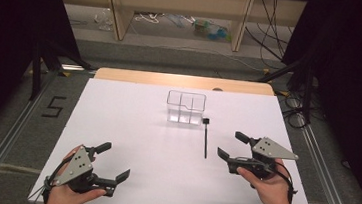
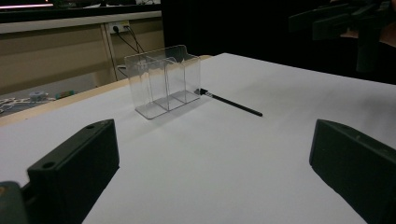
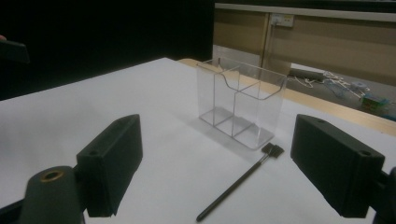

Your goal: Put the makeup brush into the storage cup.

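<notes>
A thin black brush (image 1: 205, 138) is seen lying flat on the white table (image 1: 131, 127), its square head just beside the near right corner of a clear plastic holder (image 1: 185, 107) — close to it, though contact cannot be judged — and its handle pointing away from the holder toward the person. The holder stands upright, divided into compartments, with nothing seen inside. The right gripper (image 1: 230, 146) is held a little to the right of the brush handle, near its far end from the holder; its jaws are spread wide and nothing is gripped between them. In the right gripper view the brush (image 3: 238, 182) is framed between the jaws, ahead of them and untouched. The left gripper (image 1: 113, 163) is held well away from the holder — jaws likewise wide apart and empty.
</notes>
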Action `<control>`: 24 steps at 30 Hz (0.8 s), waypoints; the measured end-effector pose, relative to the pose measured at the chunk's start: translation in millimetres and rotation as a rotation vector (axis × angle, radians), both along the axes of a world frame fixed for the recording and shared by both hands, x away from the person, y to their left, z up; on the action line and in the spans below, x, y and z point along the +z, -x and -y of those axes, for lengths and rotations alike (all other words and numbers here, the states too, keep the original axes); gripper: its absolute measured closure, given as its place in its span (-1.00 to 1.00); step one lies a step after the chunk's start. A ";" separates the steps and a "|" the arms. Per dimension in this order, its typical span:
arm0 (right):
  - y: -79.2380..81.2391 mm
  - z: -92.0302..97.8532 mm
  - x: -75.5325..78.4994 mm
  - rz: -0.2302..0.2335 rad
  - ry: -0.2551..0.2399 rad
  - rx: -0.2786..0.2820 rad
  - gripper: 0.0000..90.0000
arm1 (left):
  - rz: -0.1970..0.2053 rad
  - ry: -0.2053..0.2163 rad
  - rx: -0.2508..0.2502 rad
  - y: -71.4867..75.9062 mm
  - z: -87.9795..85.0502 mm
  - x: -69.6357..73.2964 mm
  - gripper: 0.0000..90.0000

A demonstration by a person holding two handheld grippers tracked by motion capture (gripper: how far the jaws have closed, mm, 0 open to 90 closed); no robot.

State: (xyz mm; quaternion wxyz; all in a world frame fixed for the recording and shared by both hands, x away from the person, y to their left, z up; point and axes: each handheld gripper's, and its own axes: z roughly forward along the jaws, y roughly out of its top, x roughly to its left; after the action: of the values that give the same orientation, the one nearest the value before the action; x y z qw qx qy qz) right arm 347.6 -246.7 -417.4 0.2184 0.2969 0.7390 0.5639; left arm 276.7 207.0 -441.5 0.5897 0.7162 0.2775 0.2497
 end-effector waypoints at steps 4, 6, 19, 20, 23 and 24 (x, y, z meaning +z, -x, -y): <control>-5.7 -4.3 2.8 0.001 -0.013 -0.004 -0.60 | 0.003 0.010 -0.008 -0.6 1.0 -0.6 -0.97; -10.5 -7.6 4.5 0.012 -0.018 -0.015 -0.60 | -0.003 0.016 -0.008 -0.1 1.6 -0.7 -0.97; -33.8 -22.9 5.7 0.001 -0.002 -0.020 -0.59 | -0.009 0.005 -0.006 0.7 2.0 -0.5 -0.97; -36.4 -23.8 5.4 0.023 -0.004 -0.019 -0.59 | -0.007 0.002 -0.008 0.5 2.0 -0.4 -0.97; -39.8 -25.6 7.4 0.011 0.011 -0.021 -0.59 | -0.008 0.003 -0.008 0.7 2.3 -0.4 -0.97; -41.4 -26.8 7.6 0.018 0.008 -0.025 -0.59 | -0.008 0.001 -0.009 0.6 2.3 -0.4 -0.97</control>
State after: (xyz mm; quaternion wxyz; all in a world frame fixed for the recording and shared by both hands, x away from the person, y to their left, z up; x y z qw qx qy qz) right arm 388.9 -219.8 -409.8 0.2332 0.3002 0.7354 0.5610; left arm 276.1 204.7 -441.8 0.5901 0.7179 0.2770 0.2441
